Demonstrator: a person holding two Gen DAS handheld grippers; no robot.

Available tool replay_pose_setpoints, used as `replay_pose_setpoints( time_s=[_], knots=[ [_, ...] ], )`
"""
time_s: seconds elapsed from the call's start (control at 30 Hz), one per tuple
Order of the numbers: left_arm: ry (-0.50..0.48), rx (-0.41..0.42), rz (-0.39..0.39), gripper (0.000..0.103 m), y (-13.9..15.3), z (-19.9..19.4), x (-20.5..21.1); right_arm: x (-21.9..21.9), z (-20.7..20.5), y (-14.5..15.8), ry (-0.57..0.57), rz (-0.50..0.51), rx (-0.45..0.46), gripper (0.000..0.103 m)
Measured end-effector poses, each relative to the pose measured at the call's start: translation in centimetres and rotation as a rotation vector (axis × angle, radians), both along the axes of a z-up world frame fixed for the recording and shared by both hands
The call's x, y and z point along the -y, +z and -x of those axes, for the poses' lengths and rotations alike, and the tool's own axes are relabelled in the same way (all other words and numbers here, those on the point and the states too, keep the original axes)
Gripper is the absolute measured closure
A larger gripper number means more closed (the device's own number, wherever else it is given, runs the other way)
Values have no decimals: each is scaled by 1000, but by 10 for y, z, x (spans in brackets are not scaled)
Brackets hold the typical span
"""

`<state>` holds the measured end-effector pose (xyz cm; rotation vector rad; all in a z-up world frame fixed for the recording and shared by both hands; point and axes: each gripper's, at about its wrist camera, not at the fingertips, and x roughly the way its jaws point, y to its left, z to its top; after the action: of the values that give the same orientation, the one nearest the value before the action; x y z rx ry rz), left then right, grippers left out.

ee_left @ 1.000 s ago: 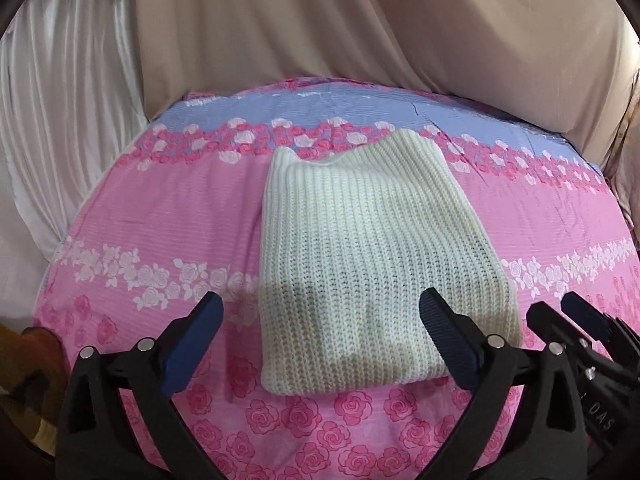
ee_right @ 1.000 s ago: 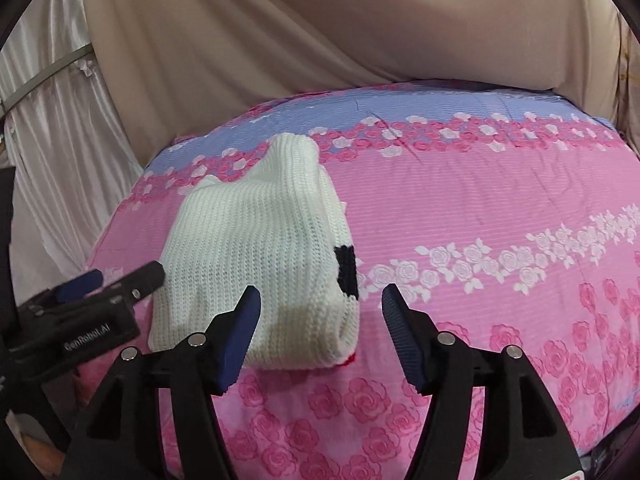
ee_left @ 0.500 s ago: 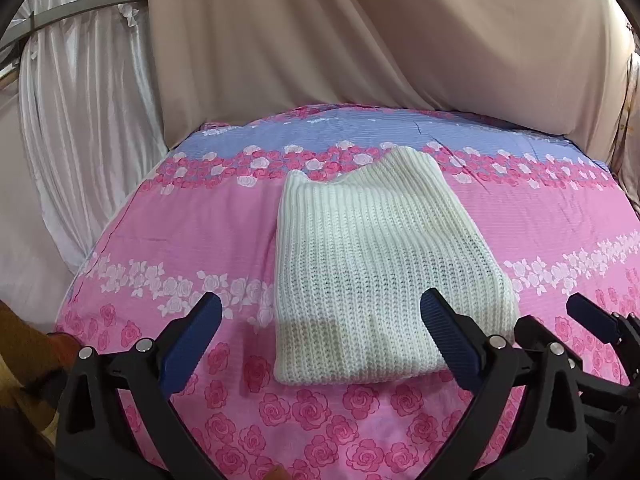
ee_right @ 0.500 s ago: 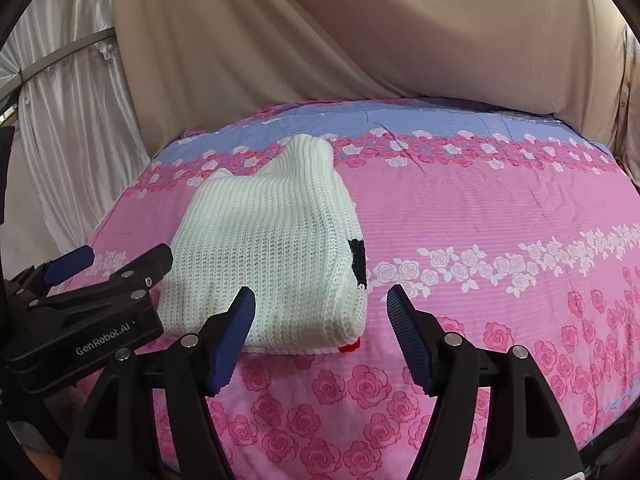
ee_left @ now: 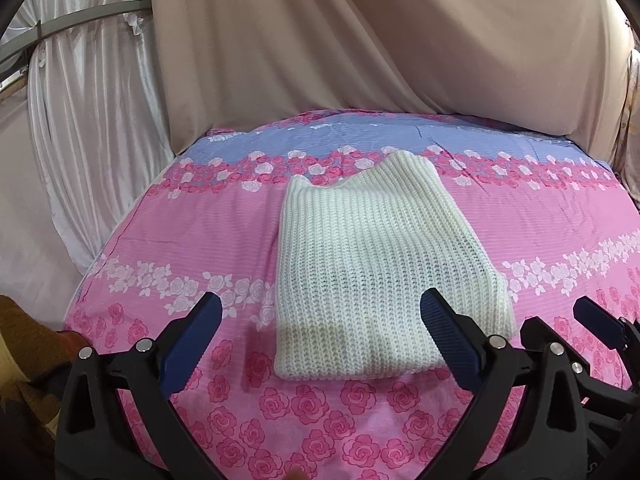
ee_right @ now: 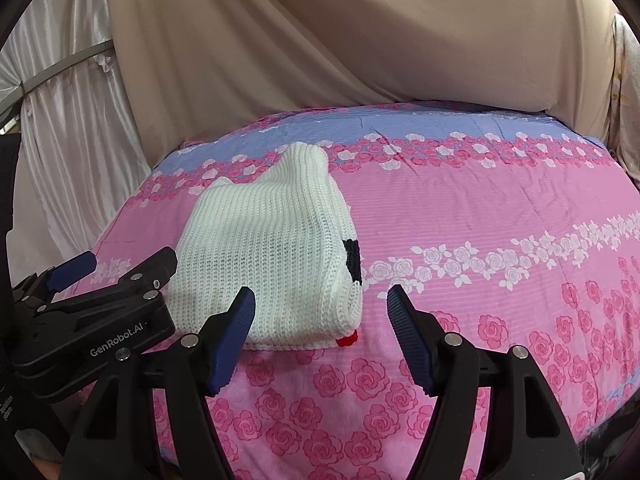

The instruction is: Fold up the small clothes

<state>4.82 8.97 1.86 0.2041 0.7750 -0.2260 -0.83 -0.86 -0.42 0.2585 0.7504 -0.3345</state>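
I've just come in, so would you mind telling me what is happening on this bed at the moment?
A person is folding small clothes with a handheld gripper in each hand. A white knitted garment lies folded into a compact rectangle on the pink rose-patterned bedsheet. The left gripper and the right gripper are both open and empty, held just short of the garment's near edge, touching nothing. A black patch and a red bit show at its right side.
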Motion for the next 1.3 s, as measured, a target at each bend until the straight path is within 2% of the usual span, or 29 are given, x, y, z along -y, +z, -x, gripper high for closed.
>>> replay_pose_setpoints(
  time_s=[0.2,0.47,1.3],
  knots=[
    [-5,-2,17,6,0,2,-1,-2,3,1,-3,-2,2,36],
    [28,60,-18,6,5,12,1,-3,5,1,-5,-5,0,36],
    [50,30,-24,6,0,11,-2,-9,5,2,12,3,-3,36]
  ],
)
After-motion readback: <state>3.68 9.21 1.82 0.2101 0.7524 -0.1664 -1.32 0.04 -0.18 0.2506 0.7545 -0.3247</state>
